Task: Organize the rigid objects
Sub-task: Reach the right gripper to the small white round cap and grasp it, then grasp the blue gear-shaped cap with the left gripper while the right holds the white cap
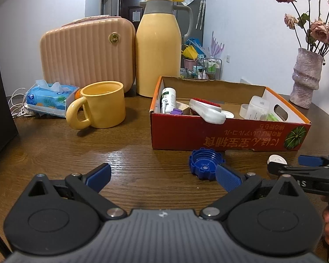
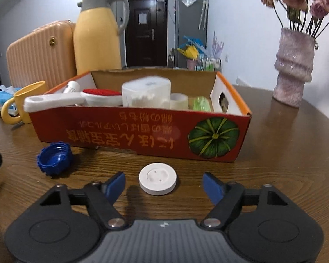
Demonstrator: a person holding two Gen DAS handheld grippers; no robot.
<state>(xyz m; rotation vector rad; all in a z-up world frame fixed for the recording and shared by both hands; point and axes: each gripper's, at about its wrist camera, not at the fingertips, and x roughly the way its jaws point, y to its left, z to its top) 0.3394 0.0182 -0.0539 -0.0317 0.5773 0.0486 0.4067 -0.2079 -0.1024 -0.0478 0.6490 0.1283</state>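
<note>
A: What's on the wooden table [image 2: 274,164]?
B: A red box [image 2: 142,131], 1 blue cap [image 2: 54,161], 1 white disc [image 2: 158,182] lying untouched between the right gripper [image 2: 164,185]'s spread fingers.
A: The left gripper [image 1: 162,175]?
B: Spread, empty. A dark door [image 2: 145,32] behind.

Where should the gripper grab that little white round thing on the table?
Probably by its round rim. The white disc lies flat, low and thin, centred between the open right gripper. Come from the near side, low along the table, squeezing opposite edges.
</note>
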